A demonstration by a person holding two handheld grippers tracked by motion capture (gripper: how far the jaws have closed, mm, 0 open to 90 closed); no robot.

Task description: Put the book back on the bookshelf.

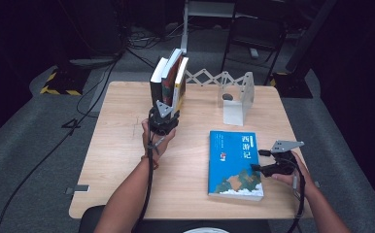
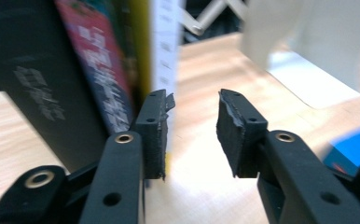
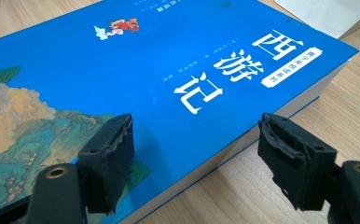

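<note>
From up high we're seeing the left gripper (image 1: 163,118) sitting right at the near end of the standing books (image 1: 169,80) toward the table's (image 1: 122,145) far side, while the right gripper (image 1: 268,160) is hanging by the right edge of the blue book (image 1: 234,162) lying flat.

Left gripper view: jaws are standing apart with nothing between, one pad (image 2: 155,135) just beside the books (image 2: 94,70).

Right gripper view: jaws are spread wide over the blue book's (image 3: 169,74) edge, not clamping it.

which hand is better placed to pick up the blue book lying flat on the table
Right. The right gripper sits at the blue book's edge, open jaws straddling its corner. The left gripper is across the table by the standing books.
</note>
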